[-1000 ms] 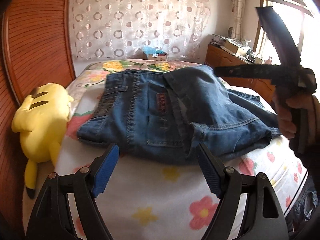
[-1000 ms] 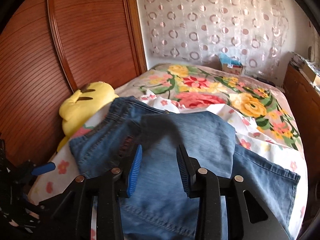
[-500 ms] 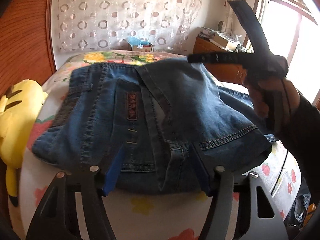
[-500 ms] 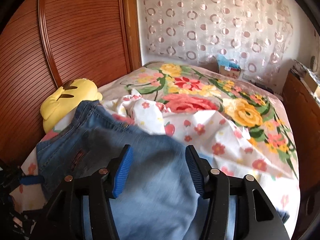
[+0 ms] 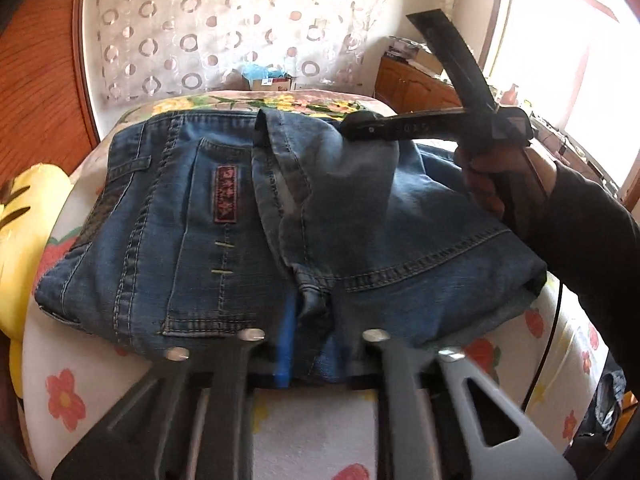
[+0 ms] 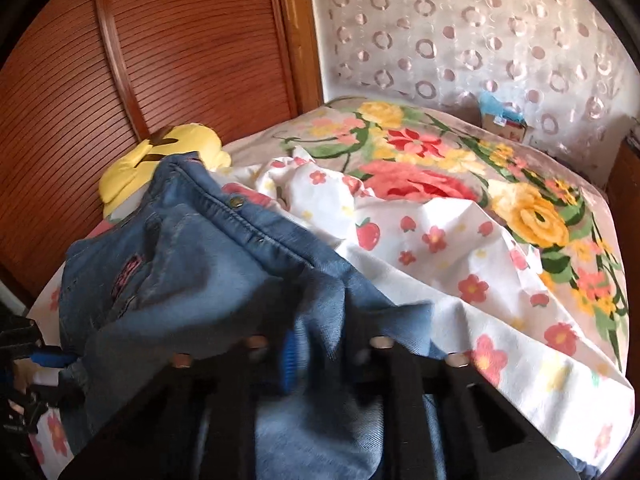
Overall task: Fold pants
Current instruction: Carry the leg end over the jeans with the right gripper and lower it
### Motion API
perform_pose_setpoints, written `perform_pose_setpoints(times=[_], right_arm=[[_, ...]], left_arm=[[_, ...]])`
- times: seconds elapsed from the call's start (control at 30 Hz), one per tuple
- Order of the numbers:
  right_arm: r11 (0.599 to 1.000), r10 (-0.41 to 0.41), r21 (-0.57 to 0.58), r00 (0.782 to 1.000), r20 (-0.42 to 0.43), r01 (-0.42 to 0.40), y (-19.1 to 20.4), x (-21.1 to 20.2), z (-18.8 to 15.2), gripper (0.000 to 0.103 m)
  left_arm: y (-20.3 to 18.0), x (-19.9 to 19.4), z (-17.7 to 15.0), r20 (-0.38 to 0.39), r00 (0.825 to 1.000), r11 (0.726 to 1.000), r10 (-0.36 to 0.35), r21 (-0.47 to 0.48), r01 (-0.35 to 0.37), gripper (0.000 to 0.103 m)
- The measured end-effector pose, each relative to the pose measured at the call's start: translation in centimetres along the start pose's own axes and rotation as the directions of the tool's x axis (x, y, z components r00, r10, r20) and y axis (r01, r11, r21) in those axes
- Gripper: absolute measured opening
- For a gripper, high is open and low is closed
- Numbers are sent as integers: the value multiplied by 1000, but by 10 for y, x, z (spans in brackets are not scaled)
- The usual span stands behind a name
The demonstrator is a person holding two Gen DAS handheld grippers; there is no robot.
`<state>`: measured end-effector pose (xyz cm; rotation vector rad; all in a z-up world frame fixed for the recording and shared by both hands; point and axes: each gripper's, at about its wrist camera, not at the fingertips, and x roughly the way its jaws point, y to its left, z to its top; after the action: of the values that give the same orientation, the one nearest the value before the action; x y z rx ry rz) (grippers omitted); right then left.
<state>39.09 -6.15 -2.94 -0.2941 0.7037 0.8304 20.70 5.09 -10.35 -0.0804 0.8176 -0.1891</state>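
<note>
Blue denim pants (image 5: pixel 224 216) lie folded on the bed, waistband to the left, a leg laid over the top. My left gripper (image 5: pixel 310 344) is shut on the near edge of the pants at the leg hem. My right gripper (image 6: pixel 320 344) is shut on a fold of the pants (image 6: pixel 192 280) and holds it raised above the bed. In the left wrist view the right gripper (image 5: pixel 360 128) reaches in from the right over the far edge of the pants.
A yellow plush toy (image 5: pixel 24 216) lies at the left beside a wooden headboard (image 6: pixel 120 60). The bed has a white floral sheet (image 6: pixel 460 264) and a flowered blanket (image 6: pixel 440 160). A small box (image 6: pixel 502 124) stands at the far wall, a wooden cabinet (image 5: pixel 416 84) by the window.
My left gripper moved forward and closed on the near edge of the pants. My right gripper closed on the denim and lifted it, swinging toward the far side of the bed.
</note>
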Motion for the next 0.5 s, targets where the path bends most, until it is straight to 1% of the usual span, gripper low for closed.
perform_pose_setpoints(times=[0.1,0.17,0.27,0.3,0.37,0.43,0.5], right_arm=[[1000,-9,6,998,59,9,4,-16,3,11],[1000,-12,9,995,101,11,7,-29,4,11],[1000,-13,11,987,161,11,16,-48,3,11],[1000,-13,8,984,178,12,21,-53,8,11],[1000,-29,10,979,204,27,27,-63,7,11],[999,-42,22,978,202,38,30,-64,2,11],[999,-52,25,981,185,48,33,-64,-10,11]], left_arm=[[-2,-11,4,25,1000,1000,-5,2,5,12],[-3,-25,8,59,998,1000,-7,7,7,10],[4,-44,15,102,995,1000,7,1,-7,9],[6,-50,18,118,993,1000,14,1,-14,9],[8,-61,21,140,990,1000,26,6,-27,9],[12,-67,24,150,988,999,41,8,-42,9],[14,-67,23,146,988,998,53,14,-56,8]])
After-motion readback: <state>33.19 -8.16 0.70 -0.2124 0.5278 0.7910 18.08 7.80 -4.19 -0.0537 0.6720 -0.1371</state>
